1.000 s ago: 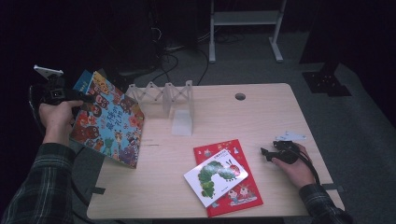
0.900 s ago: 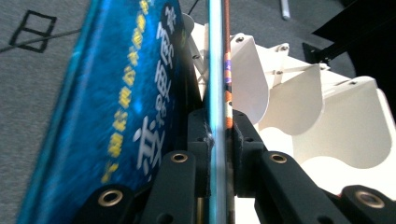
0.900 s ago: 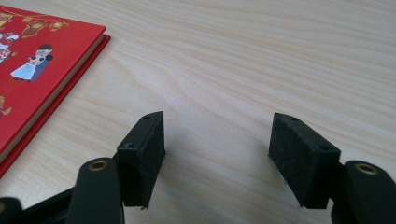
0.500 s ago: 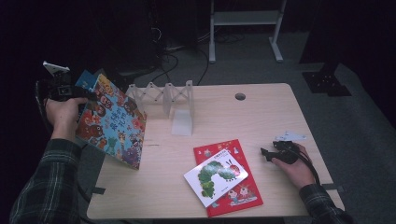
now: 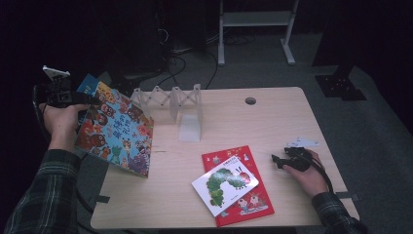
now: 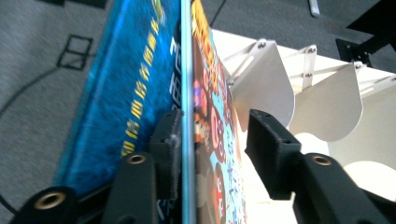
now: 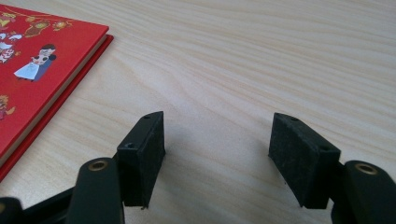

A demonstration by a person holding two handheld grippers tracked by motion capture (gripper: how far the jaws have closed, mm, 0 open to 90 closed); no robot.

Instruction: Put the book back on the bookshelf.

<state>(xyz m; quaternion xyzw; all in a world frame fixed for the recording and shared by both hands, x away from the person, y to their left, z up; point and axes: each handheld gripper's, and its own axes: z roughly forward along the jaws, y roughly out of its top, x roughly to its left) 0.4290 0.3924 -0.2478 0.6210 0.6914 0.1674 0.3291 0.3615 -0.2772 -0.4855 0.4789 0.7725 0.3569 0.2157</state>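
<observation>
Two books (image 5: 114,131) are in the left gripper (image 5: 73,99), at the left edge of the surface (image 5: 292,122): a colourful one with many small faces on its cover, and a blue one (image 6: 126,93) behind it. In the left gripper view the books stand on edge between the jaws, one pad against the blue cover, the other pad standing a little apart from the colourful cover, so I cannot tell if the grip is really firm. They are held tilted and raised, with the lower corner near the surface edge, probably so that they can be carried upright toward the white rack (image 5: 173,100), which stands just beside them. Its thin dividers (image 6: 264,88) seem made to keep books standing.

More to the right, a red book (image 5: 248,200) lies flat near the front edge, and a white caterpillar book (image 5: 224,183) lies on top of it, turned at an angle. I think these wait for their turn.

At the far right the right gripper (image 5: 277,160) rests on the surface with its jaws apart and nothing between them, pointing toward the red book, likely only parked while the left hand (image 5: 61,122) works
</observation>
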